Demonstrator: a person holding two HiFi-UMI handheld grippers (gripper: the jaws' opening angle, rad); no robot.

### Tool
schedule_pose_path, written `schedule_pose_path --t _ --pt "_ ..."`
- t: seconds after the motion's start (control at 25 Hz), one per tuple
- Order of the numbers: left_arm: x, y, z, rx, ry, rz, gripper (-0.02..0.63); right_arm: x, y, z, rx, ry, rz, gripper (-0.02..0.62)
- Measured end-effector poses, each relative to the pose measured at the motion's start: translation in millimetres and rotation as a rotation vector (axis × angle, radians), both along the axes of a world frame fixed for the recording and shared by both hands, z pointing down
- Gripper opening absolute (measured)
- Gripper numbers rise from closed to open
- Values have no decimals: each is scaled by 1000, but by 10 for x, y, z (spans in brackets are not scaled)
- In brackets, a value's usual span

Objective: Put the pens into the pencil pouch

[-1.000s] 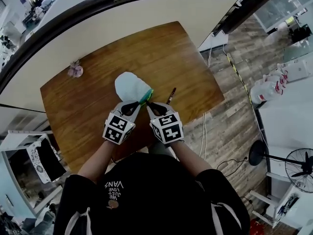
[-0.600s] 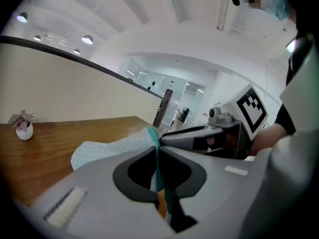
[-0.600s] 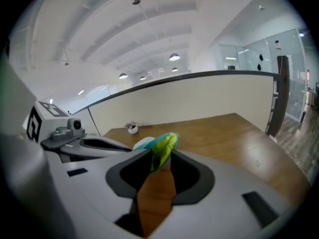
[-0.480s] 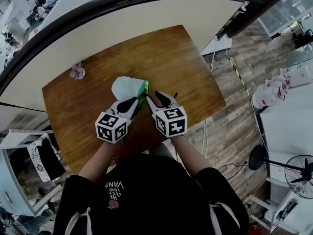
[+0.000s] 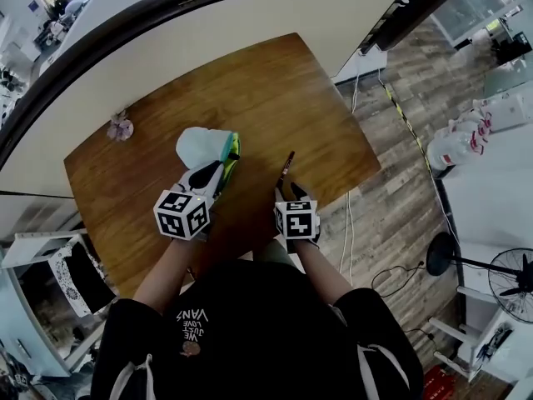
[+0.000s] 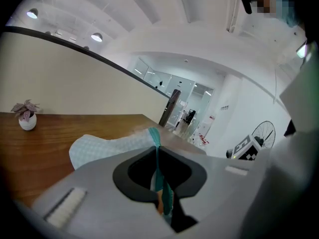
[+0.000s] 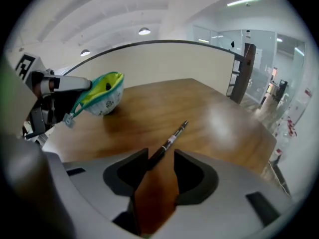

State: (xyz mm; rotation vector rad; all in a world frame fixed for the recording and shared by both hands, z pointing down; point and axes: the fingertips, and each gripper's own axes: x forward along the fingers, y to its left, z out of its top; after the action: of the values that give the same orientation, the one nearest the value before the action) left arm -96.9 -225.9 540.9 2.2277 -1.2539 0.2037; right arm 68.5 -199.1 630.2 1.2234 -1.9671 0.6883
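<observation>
A light blue pencil pouch (image 5: 202, 146) with a green and yellow mouth (image 5: 232, 152) lies on the wooden table (image 5: 275, 90). My left gripper (image 5: 210, 176) is shut on the teal rim of the pouch (image 6: 157, 171), holding its mouth (image 7: 105, 86) toward the right. A dark pen (image 5: 286, 165) lies on the table right of the pouch. My right gripper (image 5: 288, 192) stands just before it, pointing steeply down. Its jaws have just been opening. The near end of the pen (image 7: 168, 143) lies between the tips of my right gripper (image 7: 160, 157), and the pads do not press on it.
A small potted plant (image 5: 119, 127) stands at the table's far left, also in the left gripper view (image 6: 26, 117). A curved white wall (image 5: 250, 23) backs the table. The table's right edge (image 5: 366, 161) drops to a wood floor with cables.
My right gripper has drawn back from the pouch's mouth, moved right and down to the pen, and opened. My left gripper has shifted slightly left with the pouch.
</observation>
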Motion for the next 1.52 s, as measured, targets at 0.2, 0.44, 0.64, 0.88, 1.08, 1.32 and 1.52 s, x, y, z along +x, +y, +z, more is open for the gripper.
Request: schedule_pose_path --t 0.2,0.44,0.64,0.88,1.08,1.32,1.52 --pt "39 21 51 -15 -20 6 28 -19 11 145 -24 10 6 132" --pt "42 75 92 -30 -30 9 28 -43 -60 219 -33 29 27 132" --pt "25 125 100 -36 -30 9 28 10 -76 256 -30 36 59 124" --pt "-24 169 130 -45 -35 7 28 51 -49 244 -39 47 56 57" --pt "-64 183 142 -44 -40 8 28 -87 114 31 -4 0 5 55" --pt "-51 160 147 -35 -42 17 28 -389 373 -345 54 -87 -45 55" --pt "-10 152 137 -20 -51 37 28 -670 611 -561 73 -125 -141 55"
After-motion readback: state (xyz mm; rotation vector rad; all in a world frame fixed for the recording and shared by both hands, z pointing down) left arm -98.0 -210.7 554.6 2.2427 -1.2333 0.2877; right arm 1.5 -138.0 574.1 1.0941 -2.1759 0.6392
